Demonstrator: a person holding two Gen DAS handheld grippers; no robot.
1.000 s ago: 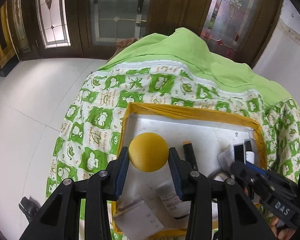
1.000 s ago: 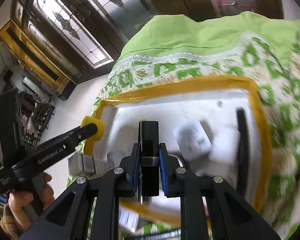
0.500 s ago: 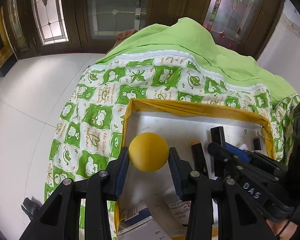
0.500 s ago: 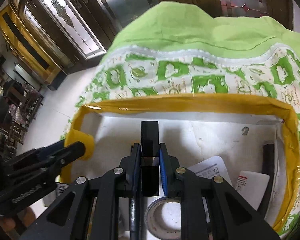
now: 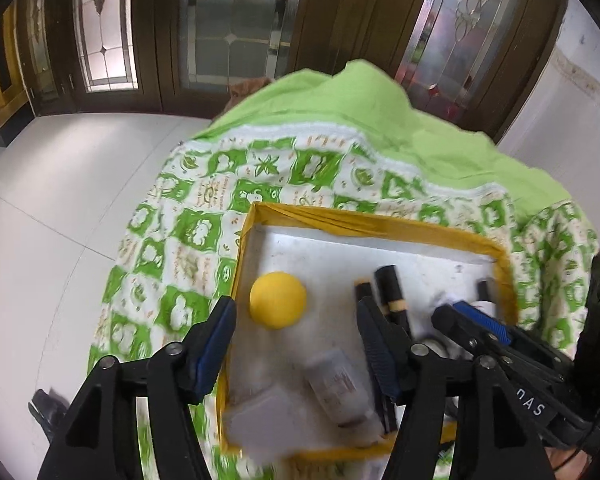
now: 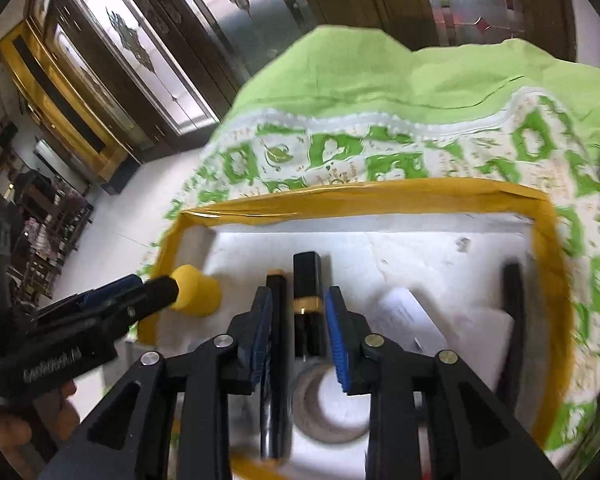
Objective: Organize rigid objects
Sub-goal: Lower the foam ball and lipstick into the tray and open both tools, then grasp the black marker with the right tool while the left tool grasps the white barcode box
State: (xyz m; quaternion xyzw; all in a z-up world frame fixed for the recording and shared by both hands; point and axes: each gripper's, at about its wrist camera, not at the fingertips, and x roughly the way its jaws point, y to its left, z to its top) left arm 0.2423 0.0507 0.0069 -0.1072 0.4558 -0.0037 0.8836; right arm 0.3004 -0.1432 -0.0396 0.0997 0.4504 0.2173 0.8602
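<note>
A white foam tray with a yellow taped rim [image 5: 364, 222] [image 6: 380, 190] lies on a green patterned cloth. A yellow ball [image 5: 278, 299] [image 6: 196, 296] rests on the tray floor near its left wall. My left gripper [image 5: 296, 326] is open, its jaws wide apart on either side of the ball and not touching it. A black tube with a gold band [image 6: 308, 296] [image 5: 392, 288] lies in the tray. My right gripper [image 6: 298, 312] is open, its blue pads on either side of the tube.
A black pen with an orange tip [image 6: 275, 320], a tape roll [image 6: 328, 408], white boxes [image 5: 338, 384] [image 6: 412, 316] and a black bar [image 6: 514, 300] at the right wall also lie in the tray. White tiled floor [image 5: 40, 208] lies left of the cloth-covered surface.
Both grippers opened. The left one let go of the yellow ball and the right one let go of the black tube; both objects now rest in the tray.
</note>
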